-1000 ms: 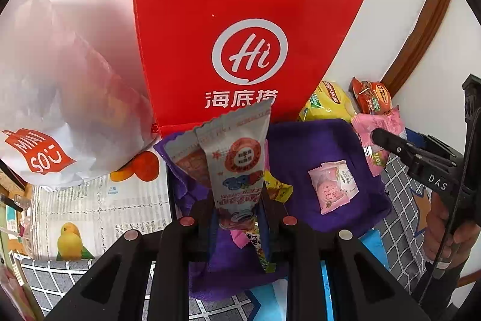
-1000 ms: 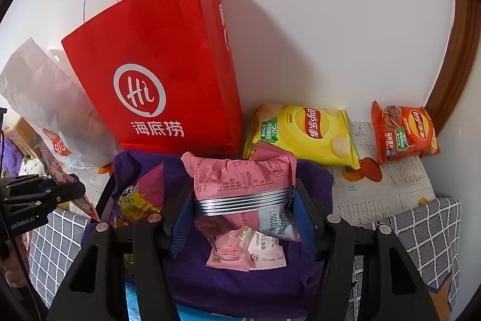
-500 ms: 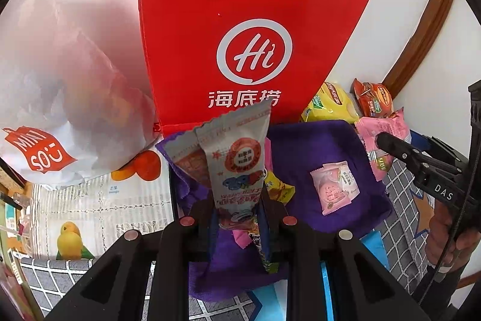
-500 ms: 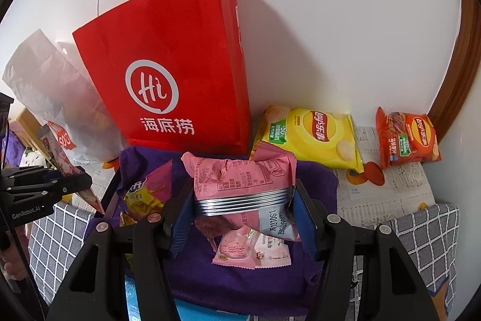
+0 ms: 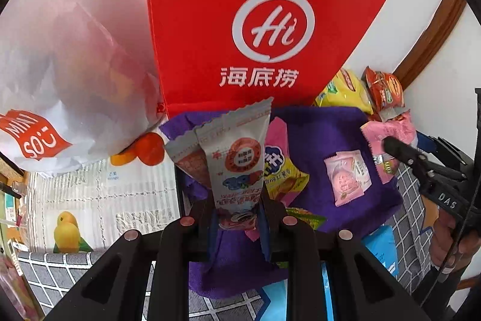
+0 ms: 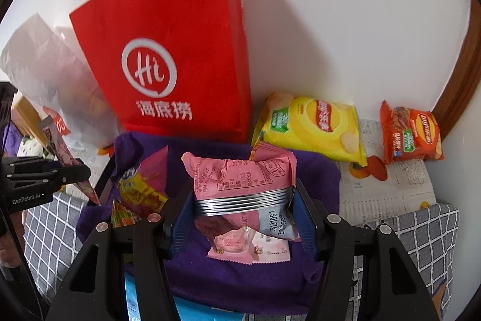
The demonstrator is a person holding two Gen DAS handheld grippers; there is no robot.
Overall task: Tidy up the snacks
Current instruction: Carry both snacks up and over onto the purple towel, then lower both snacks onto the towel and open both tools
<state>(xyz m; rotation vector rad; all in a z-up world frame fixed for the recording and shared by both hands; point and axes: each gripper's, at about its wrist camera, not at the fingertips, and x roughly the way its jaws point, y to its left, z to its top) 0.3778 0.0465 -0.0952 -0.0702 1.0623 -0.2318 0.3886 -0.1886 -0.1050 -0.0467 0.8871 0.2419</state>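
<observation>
My left gripper is shut on a grey snack packet, held upright above the purple cloth. My right gripper is shut on a crumpled pink snack packet above the same cloth. A small pink packet lies on the cloth, also seen under the right gripper. A pink and yellow packet lies at the cloth's left. A red paper bag with string handles stands behind the cloth against the wall.
A yellow chips bag and an orange chips bag lie on newspaper by the wall at right. A white plastic bag stands left of the red bag. A checked grey cover lies around the cloth.
Both grippers have risen and moved closer to the red bag, each still holding its packet. The red bag looks larger in both views.
</observation>
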